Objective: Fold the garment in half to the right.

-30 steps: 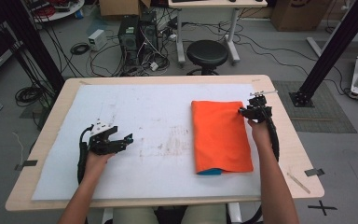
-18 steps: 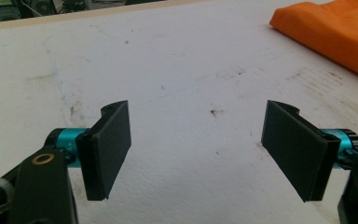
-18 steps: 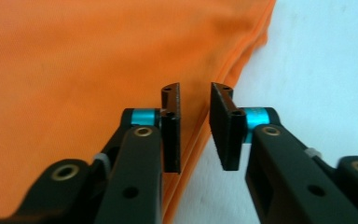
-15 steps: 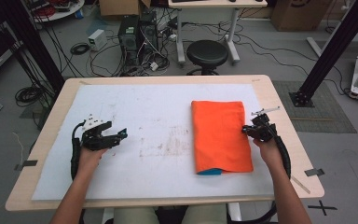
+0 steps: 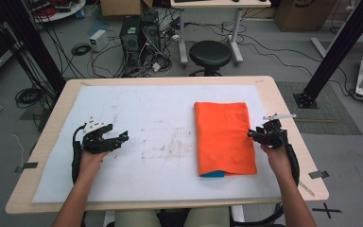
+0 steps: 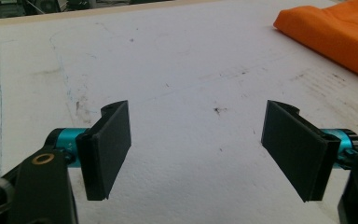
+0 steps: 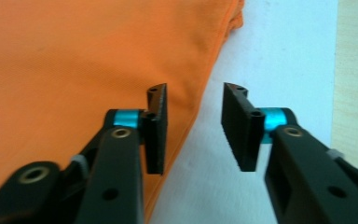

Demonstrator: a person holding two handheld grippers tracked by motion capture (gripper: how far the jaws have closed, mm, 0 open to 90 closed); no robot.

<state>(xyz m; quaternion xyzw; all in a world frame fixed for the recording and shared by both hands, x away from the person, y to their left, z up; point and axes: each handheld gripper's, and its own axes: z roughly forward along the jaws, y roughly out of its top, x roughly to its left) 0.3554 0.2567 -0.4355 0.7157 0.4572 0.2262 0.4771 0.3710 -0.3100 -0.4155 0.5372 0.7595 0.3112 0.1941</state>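
Moved nearer along the folded orange cloth's (image 5: pixel 224 137) right edge, the right hand-held gripper (image 7: pixel 193 126) has just been opening, nothing between; left hand-held gripper (image 6: pixel 198 149) gapes over the tabletop (image 5: pixel 160 109).

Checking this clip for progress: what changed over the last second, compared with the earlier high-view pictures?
The right gripper slid toward the person along the right edge of the folded orange cloth, from its far corner to mid-edge. Its jaws have just been opening; nothing is pinched between them, one pad over the cloth's edge. The left gripper shifted slightly and stays open over the white mat. The cloth lies as before.
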